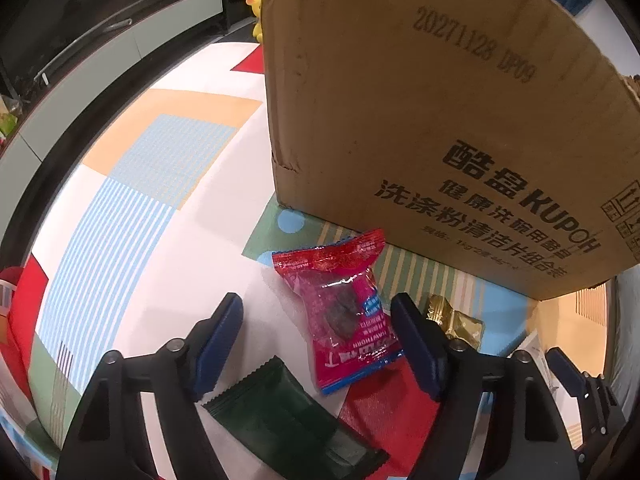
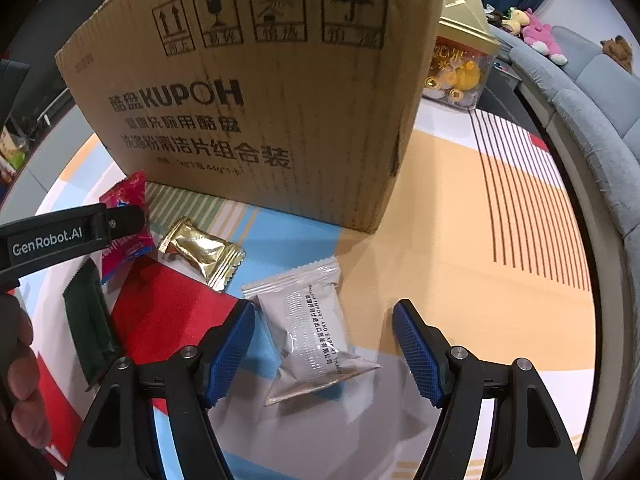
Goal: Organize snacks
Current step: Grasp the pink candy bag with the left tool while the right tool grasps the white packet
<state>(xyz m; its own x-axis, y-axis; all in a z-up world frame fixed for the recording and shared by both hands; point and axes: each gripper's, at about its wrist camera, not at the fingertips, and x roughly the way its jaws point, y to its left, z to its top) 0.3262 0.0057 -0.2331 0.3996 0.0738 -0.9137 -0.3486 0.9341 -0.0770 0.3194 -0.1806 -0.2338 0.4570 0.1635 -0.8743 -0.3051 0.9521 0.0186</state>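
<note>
Four snack packets lie on a patterned tablecloth (image 1: 152, 208) in front of a tall cardboard box (image 1: 420, 100). A red packet (image 1: 340, 312) lies between the open fingers of my left gripper (image 1: 316, 304), with the pads clear of it. A dark green packet (image 1: 288, 416) rests nearer, under that gripper. A gold packet (image 2: 200, 248) sits to the right of the red packet (image 2: 126, 196). My right gripper (image 2: 324, 308) is open and hovers around a silver packet (image 2: 312, 332) without touching it. One side of the left gripper shows at the left of the right wrist view.
The cardboard box (image 2: 260, 80) stands upright right behind the packets. A clear container with a gold lid (image 2: 460, 76) is behind the box on the right. A grey sofa (image 2: 592, 92) with plush toys (image 2: 540, 32) curves along the right. A person's hand (image 2: 20, 360) holds the left gripper.
</note>
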